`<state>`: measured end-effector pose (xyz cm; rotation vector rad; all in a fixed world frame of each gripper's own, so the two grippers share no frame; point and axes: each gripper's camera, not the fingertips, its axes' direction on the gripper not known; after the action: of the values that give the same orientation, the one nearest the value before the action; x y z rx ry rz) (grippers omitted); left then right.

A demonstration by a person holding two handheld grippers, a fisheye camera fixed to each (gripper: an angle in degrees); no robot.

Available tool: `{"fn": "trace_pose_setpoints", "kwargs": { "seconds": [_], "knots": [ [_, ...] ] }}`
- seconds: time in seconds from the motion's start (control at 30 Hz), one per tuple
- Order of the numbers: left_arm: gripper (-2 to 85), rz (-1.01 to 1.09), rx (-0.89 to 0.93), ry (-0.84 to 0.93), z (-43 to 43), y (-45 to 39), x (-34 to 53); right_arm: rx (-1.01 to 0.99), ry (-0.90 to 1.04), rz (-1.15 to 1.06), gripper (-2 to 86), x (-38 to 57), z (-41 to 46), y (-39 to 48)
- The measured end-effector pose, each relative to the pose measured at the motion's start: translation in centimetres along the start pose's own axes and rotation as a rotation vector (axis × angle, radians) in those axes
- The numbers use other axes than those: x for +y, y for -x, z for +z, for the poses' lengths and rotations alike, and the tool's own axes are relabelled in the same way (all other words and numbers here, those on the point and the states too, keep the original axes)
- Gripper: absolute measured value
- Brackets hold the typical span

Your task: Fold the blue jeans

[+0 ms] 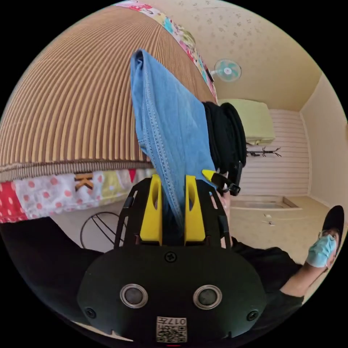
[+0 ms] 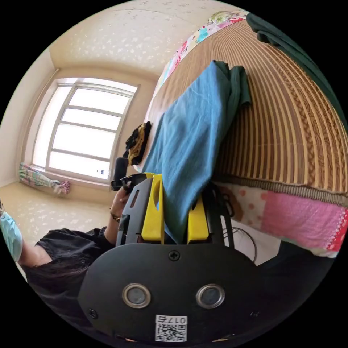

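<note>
The blue jeans [image 1: 170,127] stretch from the striped woven mat [image 1: 72,90] down into my left gripper [image 1: 173,186], whose yellow jaws are shut on a stitched edge of the denim. In the right gripper view the blue jeans [image 2: 195,134] run from the mat [image 2: 282,127] into my right gripper [image 2: 176,186], which is shut on the cloth. The other gripper [image 1: 221,179] shows just right of the denim in the left gripper view, and another gripper [image 2: 125,177] with a hand sits left of the jeans in the right gripper view.
A patchwork quilt edge [image 1: 54,192] hangs below the mat. A dark green garment [image 2: 290,40] lies on the mat's far side, a black and yellow cloth [image 2: 137,143] near its end. A person in black [image 1: 275,264] stands close. A window [image 2: 79,127] and wall fan [image 1: 227,70] are behind.
</note>
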<state>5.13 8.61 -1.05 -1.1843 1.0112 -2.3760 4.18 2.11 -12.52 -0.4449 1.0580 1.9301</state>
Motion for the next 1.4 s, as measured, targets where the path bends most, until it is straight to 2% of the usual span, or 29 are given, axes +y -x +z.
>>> {"fn": "trace_pose_setpoints", "kwargs": {
  "seconds": [0.03, 0.07, 0.13, 0.2, 0.33, 0.43, 0.53, 0.63, 0.7, 0.8, 0.83, 0.87, 0.9, 0.97, 1.0, 1.1, 1.17, 1.2, 1.3, 1.37, 1.4],
  "knots": [
    [6.9, 0.050, 0.124, 0.088, -0.3, -0.7, 0.9, -0.163, -0.008, -0.012, 7.3, 1.0, -0.8, 0.4],
    [6.6, 0.094, 0.224, 0.072, -1.5, -1.9, 2.3, -0.314, -0.031, -0.031, 6.8, 2.1, -2.0, 1.0],
    [6.5, 0.156, 0.317, 0.042, -3.1, -4.7, 3.5, -0.428, -0.083, -0.089, 6.3, 3.2, -4.4, 2.6],
    [6.6, 0.232, 0.342, 0.032, -4.0, -8.6, 3.4, -0.443, -0.104, -0.169, 6.0, 3.0, -6.9, 5.0],
    [7.0, 0.432, 0.250, -0.042, -5.4, -19.2, -0.5, -0.388, -0.149, -0.342, 5.8, -1.4, -14.1, 10.2],
    [7.4, 0.598, 0.307, -0.081, -5.3, -27.0, -4.0, -0.420, -0.176, -0.501, 5.9, -5.7, -21.2, 14.2],
    [7.7, 0.735, 0.227, -0.107, -3.1, -35.2, -7.2, -0.288, -0.238, -0.605, 6.1, -8.1, -28.8, 18.8],
    [8.1, 0.796, 0.115, -0.071, 2.1, -40.7, -10.9, -0.132, -0.329, -0.537, 6.3, -8.7, -34.6, 20.2],
    [8.8, 0.740, 0.109, -0.031, 6.2, -41.4, -13.5, -0.071, -0.387, -0.423, 6.5, -8.6, -36.9, 18.3],
    [10.6, 0.652, 0.066, 0.068, 14.6, -39.4, -16.3, 0.084, -0.528, -0.181, 6.9, -6.2, -38.8, 12.3],
    [10.2, 0.652, -0.002, 0.109, 18.2, -37.9, -16.2, 0.166, -0.582, -0.038, 6.9, -4.2, -38.8, 9.3],
    [9.9, 0.642, -0.064, 0.182, 21.9, -35.8, -15.4, 0.251, -0.639, 0.109, 6.5, -1.3, -38.5, 6.5],
    [9.8, 0.633, -0.079, 0.230, 23.6, -34.6, -14.6, 0.306, -0.682, 0.160, 6.2, 0.4, -38.1, 5.6],
    [7.5, 0.629, 0.006, 0.353, 27.6, -29.1, -10.4, 0.575, -0.868, 0.257, 4.2, 7.4, -34.6, 4.7],
    [6.8, 0.623, 0.039, 0.358, 27.8, -27.8, -9.3, 0.628, -0.898, 0.244, 3.8, 8.9, -33.1, 5.1],
    [5.0, 0.563, 0.105, 0.253, 25.2, -21.3, -4.0, 0.756, -0.961, 0.045, 2.1, 12.8, -24.1, 7.9],
    [2.5, 0.552, 0.047, 0.087, 20.2, -17.6, -0.2, 0.790, -0.956, -0.220, 1.2, 12.9, -15.4, 10.8],
    [1.4, 0.552, 0.011, 0.040, 18.7, -16.9, 0.8, 0.778, -0.951, -0.285, 1.1, 12.7, -13.3, 11.4],
    [-0.5, 0.537, -0.318, -0.237, 10.2, -14.9, 5.8, 0.590, -0.828, -0.531, 0.7, 9.0, -3.3, 12.8],
    [-0.4, 0.490, -0.704, -0.471, 4.0, -15.2, 10.5, 0.483, -0.534, -0.536, 0.5, 3.0, 4.7, 12.6],
    [-0.3, 0.452, -0.815, -0.521, 2.7, -15.2, 11.5, 0.487, -0.461, -0.526, 0.5, 1.5, 6.8, 12.5]
  ]
}}
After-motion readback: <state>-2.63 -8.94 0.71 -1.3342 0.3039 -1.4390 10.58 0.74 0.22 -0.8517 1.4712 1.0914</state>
